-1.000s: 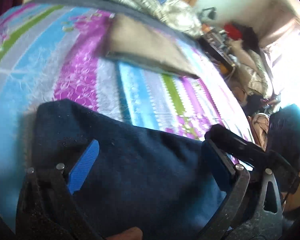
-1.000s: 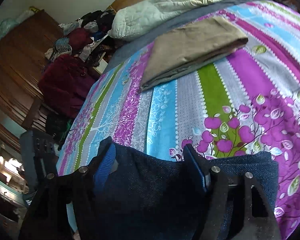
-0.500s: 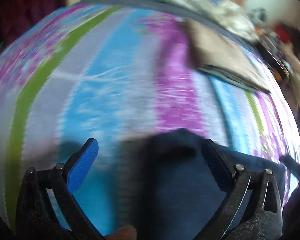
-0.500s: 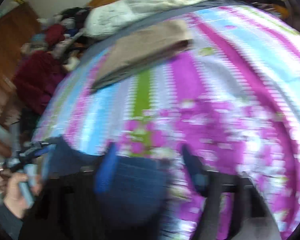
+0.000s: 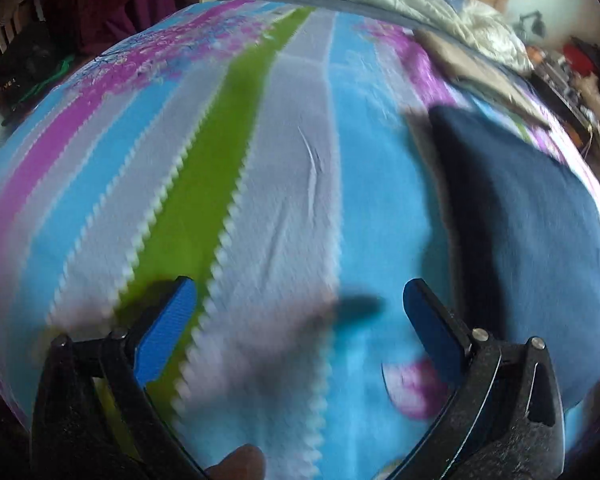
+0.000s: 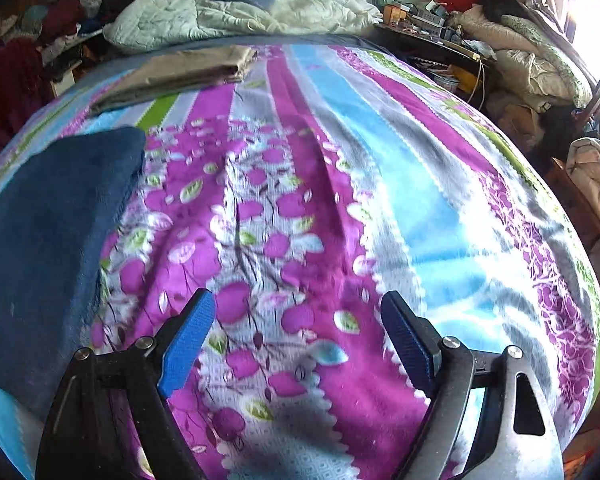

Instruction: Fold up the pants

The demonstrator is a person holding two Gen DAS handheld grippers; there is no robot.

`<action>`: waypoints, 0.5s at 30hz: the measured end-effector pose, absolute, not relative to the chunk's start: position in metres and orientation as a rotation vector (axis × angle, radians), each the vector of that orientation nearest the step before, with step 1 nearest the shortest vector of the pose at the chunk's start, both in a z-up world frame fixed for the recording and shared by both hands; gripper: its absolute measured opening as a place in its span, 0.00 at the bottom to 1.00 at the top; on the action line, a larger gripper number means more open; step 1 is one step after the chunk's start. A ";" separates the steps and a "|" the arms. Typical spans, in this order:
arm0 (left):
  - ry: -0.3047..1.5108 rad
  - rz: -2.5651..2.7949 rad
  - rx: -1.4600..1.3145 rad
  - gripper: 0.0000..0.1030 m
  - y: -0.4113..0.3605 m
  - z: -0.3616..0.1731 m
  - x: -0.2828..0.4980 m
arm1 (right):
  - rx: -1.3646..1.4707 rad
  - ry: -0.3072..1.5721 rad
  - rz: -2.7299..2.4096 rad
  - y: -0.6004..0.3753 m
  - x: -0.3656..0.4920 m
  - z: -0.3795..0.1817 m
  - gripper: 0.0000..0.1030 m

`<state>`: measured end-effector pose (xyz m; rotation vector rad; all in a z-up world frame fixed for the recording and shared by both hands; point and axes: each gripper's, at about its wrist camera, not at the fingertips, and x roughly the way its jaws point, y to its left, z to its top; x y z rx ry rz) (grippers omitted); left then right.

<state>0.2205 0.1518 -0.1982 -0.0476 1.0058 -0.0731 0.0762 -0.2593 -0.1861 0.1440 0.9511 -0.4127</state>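
Both the left hand-held gripper (image 5: 300,312) and the right hand-held gripper (image 6: 296,328) gape with nothing held, the folded pants (image 6: 48,232) lie on the bed (image 6: 380,168) (between the 2), so a careless graze could undo the fold.

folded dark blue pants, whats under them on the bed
The folded dark blue denim pants lie flat on the striped, floral bedspread, which shows all around them. Whatever sits directly beneath is covered. Both tongs are open and off the fabric.
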 end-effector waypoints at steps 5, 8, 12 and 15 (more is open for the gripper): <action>0.957 -0.050 0.027 1.00 0.145 -0.202 0.214 | 0.173 0.976 -0.499 -0.263 0.070 -0.208 1.00; 0.952 -0.052 0.011 1.00 0.147 -0.201 0.212 | 0.231 0.968 -0.468 -0.270 0.063 -0.210 1.00; 0.947 -0.044 0.016 1.00 0.145 -0.201 0.210 | 0.227 0.966 -0.467 -0.270 0.061 -0.211 1.00; 0.946 -0.046 0.008 1.00 0.145 -0.202 0.210 | 0.233 0.963 -0.463 -0.268 0.063 -0.210 1.00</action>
